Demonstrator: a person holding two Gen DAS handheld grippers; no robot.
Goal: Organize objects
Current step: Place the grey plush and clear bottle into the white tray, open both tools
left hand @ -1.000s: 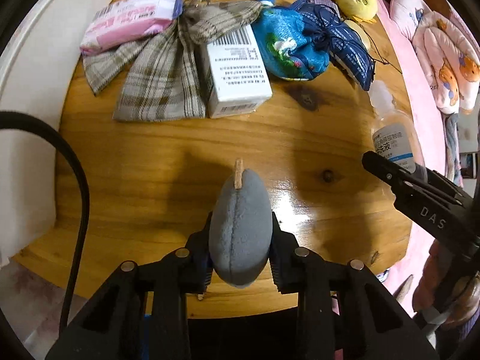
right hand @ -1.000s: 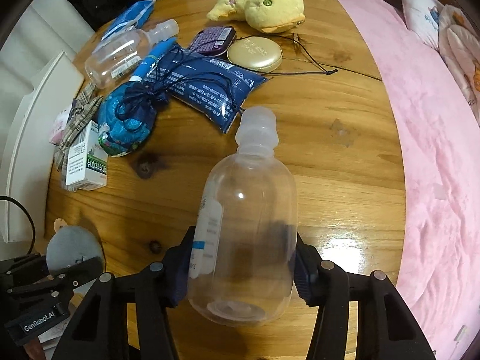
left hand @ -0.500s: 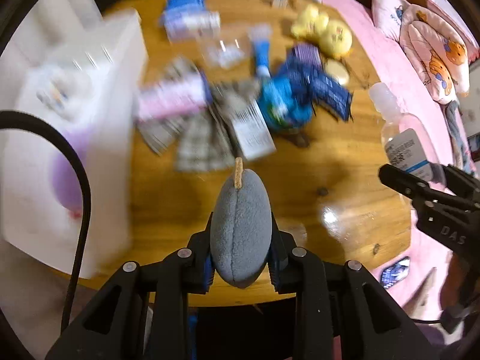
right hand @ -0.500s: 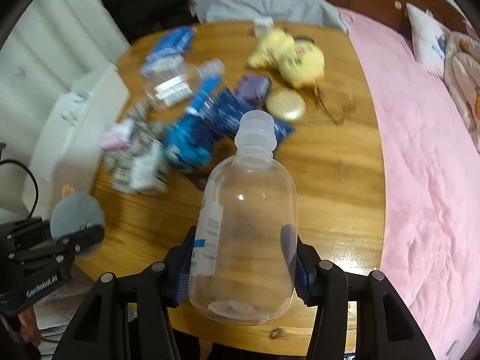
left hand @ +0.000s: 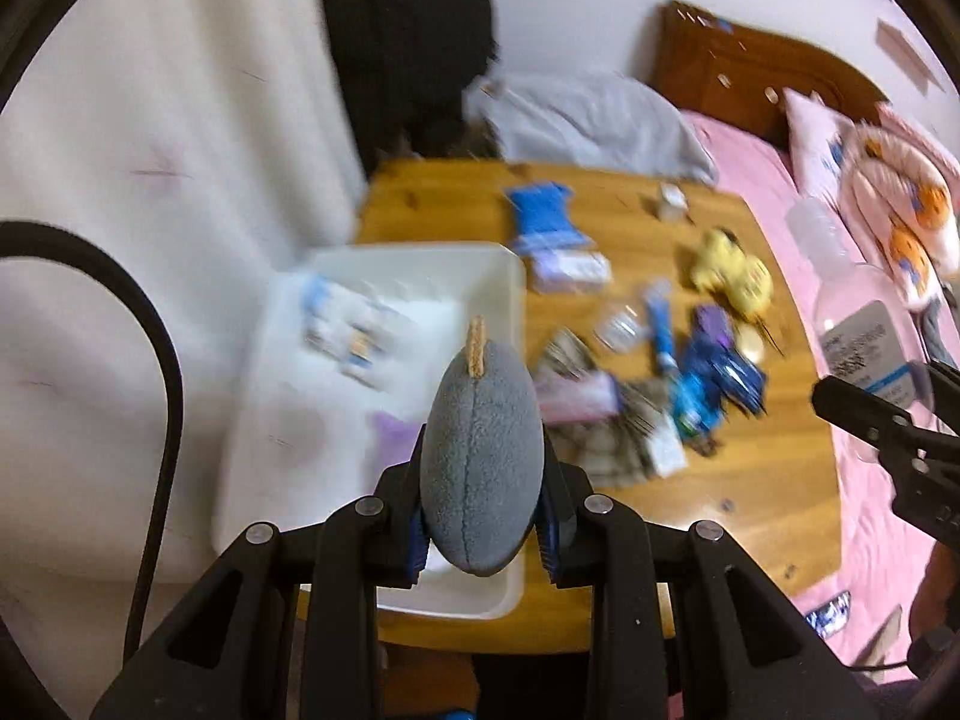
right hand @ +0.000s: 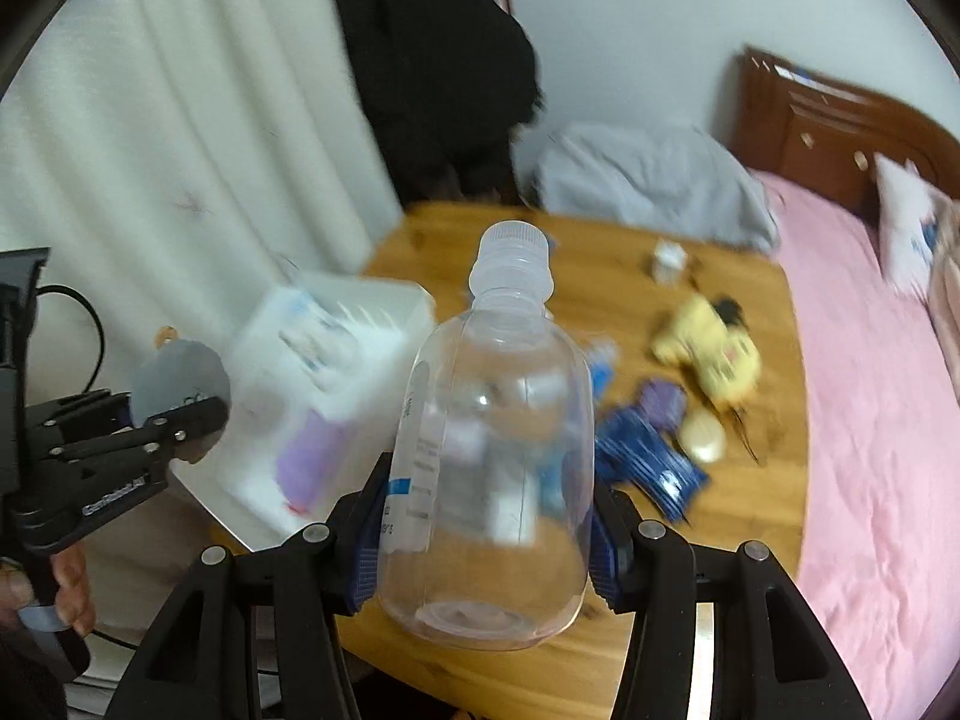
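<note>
Both grippers are loaded and held above the round wooden table (left hand: 750, 516): the left gripper (left hand: 483, 516) pinches a grey felt pouch (left hand: 480, 456) across its flat sides, seam and tan tab pointing forward, while the right gripper (right hand: 486, 534) clamps a clear plastic bottle (right hand: 489, 450) around its belly, cap pointing away. Gripping the bottle at its widest part looks sensible, since the blue pads (right hand: 602, 564) sit on either side of the curve and the smooth wall has less chance to slip; the soft pouch simply gives between its pads. A white bin (left hand: 492, 594) sits at the table's left edge, already holding some blurred packets and something purple, so it is probably where sorted things go. From the left wrist view the pouch hangs over the bin's near end, apart from its contents; the bottle is off to the right, over the table edge. Loose items lie on the wood, among them a yellow plush toy (right hand: 711, 354), a dark blue packet (right hand: 651, 462) and a plaid cloth (left hand: 600, 444). The background is motion-blurred, so what the bin holds cannot be made out.
</note>
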